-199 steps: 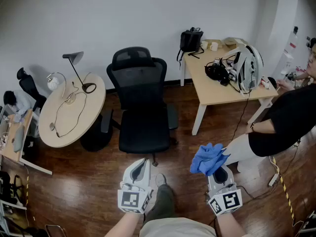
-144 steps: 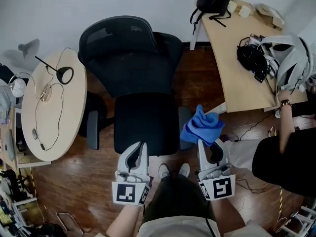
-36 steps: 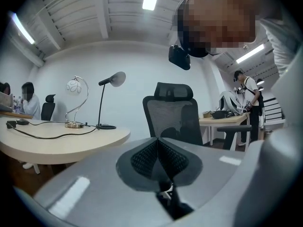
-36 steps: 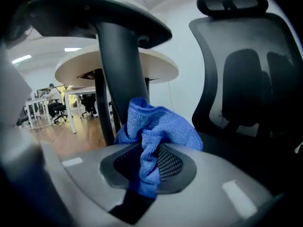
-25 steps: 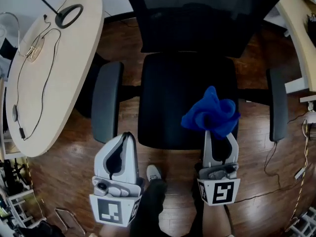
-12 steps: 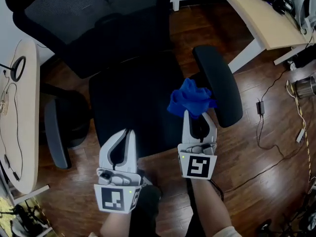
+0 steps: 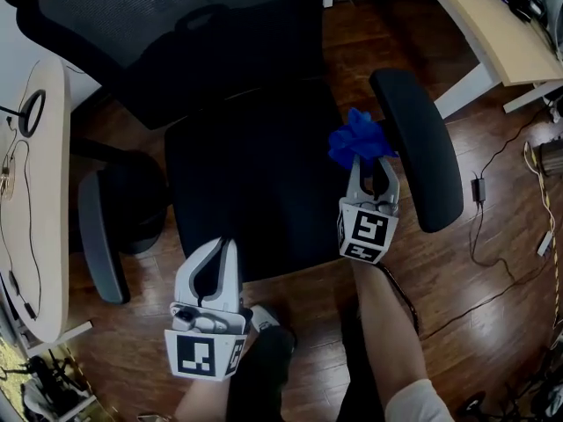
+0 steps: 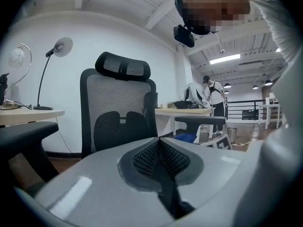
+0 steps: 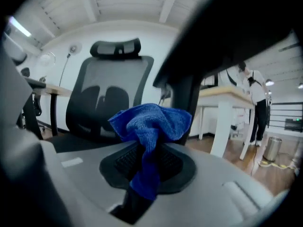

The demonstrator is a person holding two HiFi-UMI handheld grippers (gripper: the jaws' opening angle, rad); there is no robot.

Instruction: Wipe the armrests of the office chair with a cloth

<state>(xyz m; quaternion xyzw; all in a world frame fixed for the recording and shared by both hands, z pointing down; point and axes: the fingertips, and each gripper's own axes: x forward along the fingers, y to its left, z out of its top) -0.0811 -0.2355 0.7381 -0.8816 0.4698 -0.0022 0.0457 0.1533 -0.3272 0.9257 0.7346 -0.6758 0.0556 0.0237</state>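
Note:
A black office chair [image 7: 246, 148] fills the head view, seat in the middle. Its right armrest [image 7: 419, 148] lies at the right and its left armrest [image 7: 98, 237] at the left. My right gripper [image 7: 368, 161] is shut on a bunched blue cloth [image 7: 359, 141] [image 9: 150, 126], which hangs over the seat's right edge, just left of the right armrest and not clearly touching it. The right armrest [image 9: 218, 37] looms dark above the cloth in the right gripper view. My left gripper [image 7: 220, 251] [image 8: 160, 151] is shut and empty, low at the seat's front left edge.
A round pale table [image 7: 31, 200] with a cable and lamp base stands at the left. A light wooden desk [image 7: 493, 20] is at the upper right, with cables [image 7: 493, 192] on the wooden floor beside it. My legs [image 7: 264, 367] are below the seat.
My right gripper has carried the cloth forward and right, closer to the right armrest. The left gripper has dropped back slightly. Earlier I walked up to the chair from a distance.

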